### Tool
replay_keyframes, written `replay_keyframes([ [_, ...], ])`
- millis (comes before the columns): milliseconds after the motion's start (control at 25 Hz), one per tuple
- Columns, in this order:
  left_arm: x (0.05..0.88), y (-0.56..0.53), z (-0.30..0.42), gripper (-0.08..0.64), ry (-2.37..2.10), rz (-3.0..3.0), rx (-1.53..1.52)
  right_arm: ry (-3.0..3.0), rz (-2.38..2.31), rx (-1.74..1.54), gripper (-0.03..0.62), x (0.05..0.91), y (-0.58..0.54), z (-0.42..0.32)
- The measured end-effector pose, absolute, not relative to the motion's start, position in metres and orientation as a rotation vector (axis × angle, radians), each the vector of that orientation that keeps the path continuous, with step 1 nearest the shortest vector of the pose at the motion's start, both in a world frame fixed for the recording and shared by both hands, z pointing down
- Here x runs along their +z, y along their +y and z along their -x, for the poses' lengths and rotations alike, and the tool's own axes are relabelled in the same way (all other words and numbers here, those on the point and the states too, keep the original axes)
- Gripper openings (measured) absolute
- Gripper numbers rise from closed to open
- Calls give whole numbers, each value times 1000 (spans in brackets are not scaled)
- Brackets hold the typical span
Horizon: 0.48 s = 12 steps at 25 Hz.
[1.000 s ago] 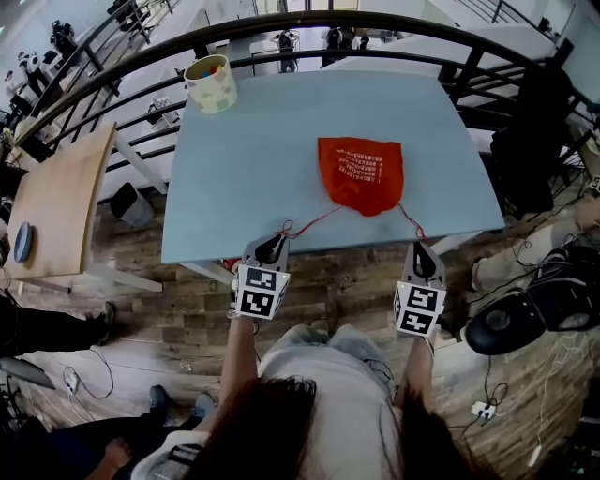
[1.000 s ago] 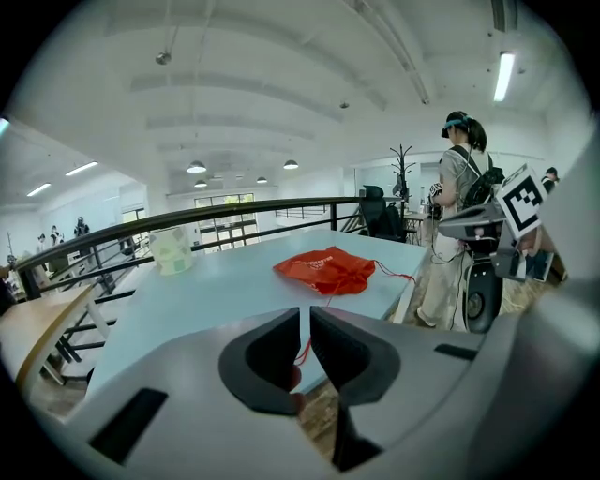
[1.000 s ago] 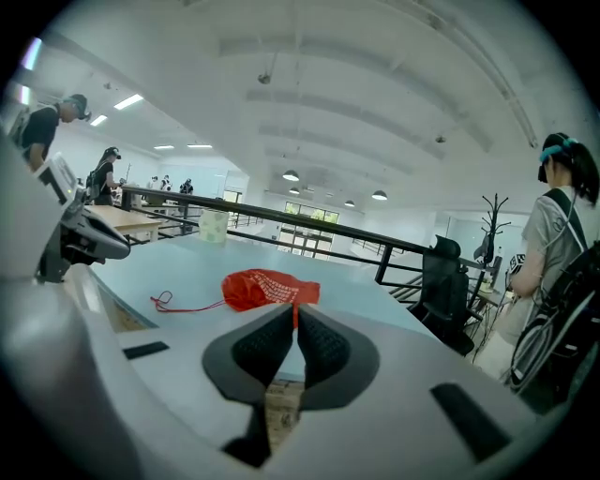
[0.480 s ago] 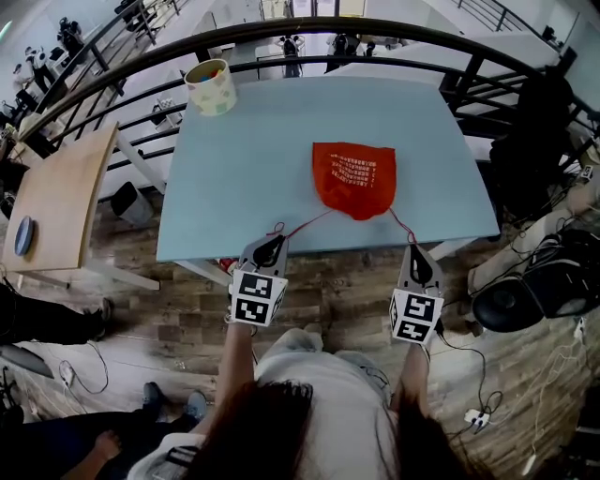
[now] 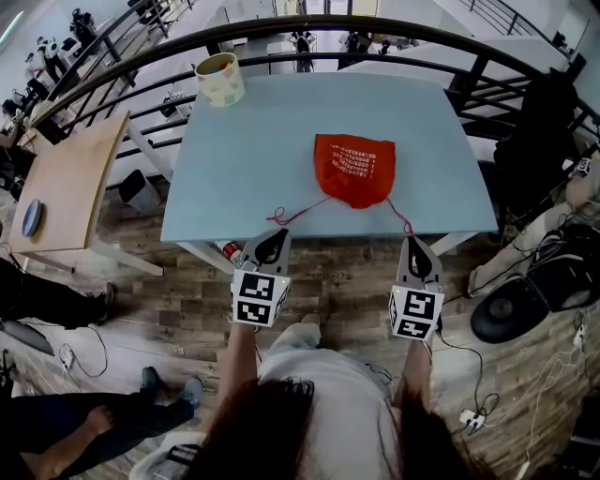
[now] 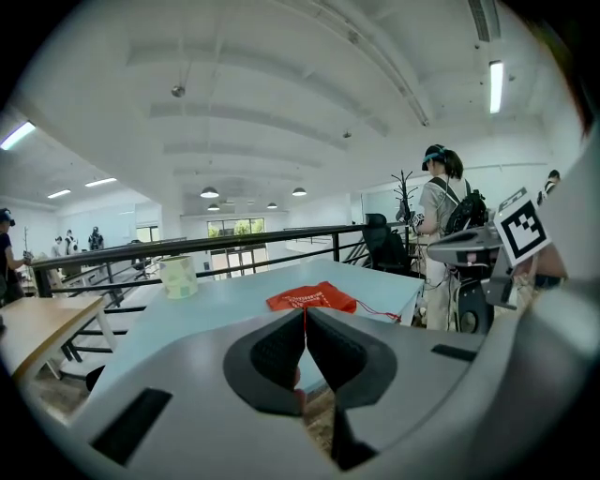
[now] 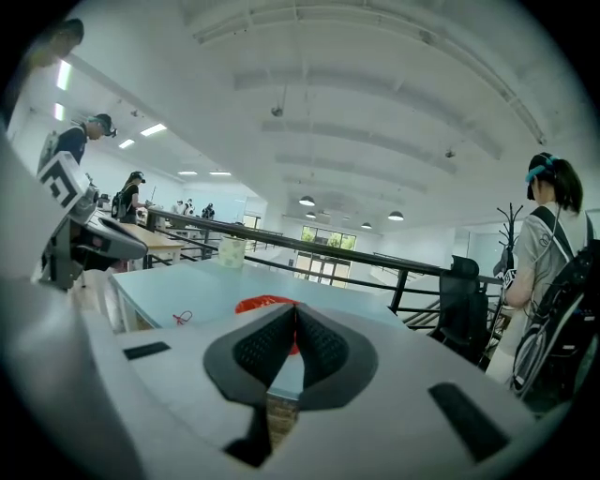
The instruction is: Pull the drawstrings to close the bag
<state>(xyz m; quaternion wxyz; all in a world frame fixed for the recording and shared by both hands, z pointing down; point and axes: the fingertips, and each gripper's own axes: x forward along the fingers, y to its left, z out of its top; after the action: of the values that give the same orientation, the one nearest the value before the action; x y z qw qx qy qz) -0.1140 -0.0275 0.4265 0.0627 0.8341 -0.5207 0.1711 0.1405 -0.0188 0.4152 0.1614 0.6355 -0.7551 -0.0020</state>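
The red drawstring bag (image 5: 354, 169) lies cinched on the pale blue table (image 5: 244, 159). Its left drawstring (image 5: 300, 211) trails across the table and ends in a small loop (image 7: 181, 319) near the front edge. My left gripper (image 5: 278, 234) hovers just behind that loop; its jaws have just been closing and are shut with nothing between them. The right drawstring (image 5: 401, 217) ends at the table edge (image 6: 398, 319). My right gripper (image 5: 415, 241) is raised just behind it with its jaws together, and I see no cord rising to it.
A patterned paper cup (image 5: 219, 79) stands at the table's far left corner. A black railing (image 5: 375, 23) curves behind the table. A wooden table (image 5: 66, 187) stands to the left. A person with a backpack (image 6: 441, 206) stands off to the right.
Both grippers have risen and drawn back from the table's front edge. The left cord's loop, at the left gripper's tips before, now lies on the table ahead of them.
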Motion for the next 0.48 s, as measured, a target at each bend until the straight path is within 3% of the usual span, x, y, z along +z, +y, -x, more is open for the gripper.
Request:
replay_keyframes([
  [480, 400, 11, 95, 18, -1615, -2565, 376, -2245, -1762, -89, 25, 396, 18, -134],
])
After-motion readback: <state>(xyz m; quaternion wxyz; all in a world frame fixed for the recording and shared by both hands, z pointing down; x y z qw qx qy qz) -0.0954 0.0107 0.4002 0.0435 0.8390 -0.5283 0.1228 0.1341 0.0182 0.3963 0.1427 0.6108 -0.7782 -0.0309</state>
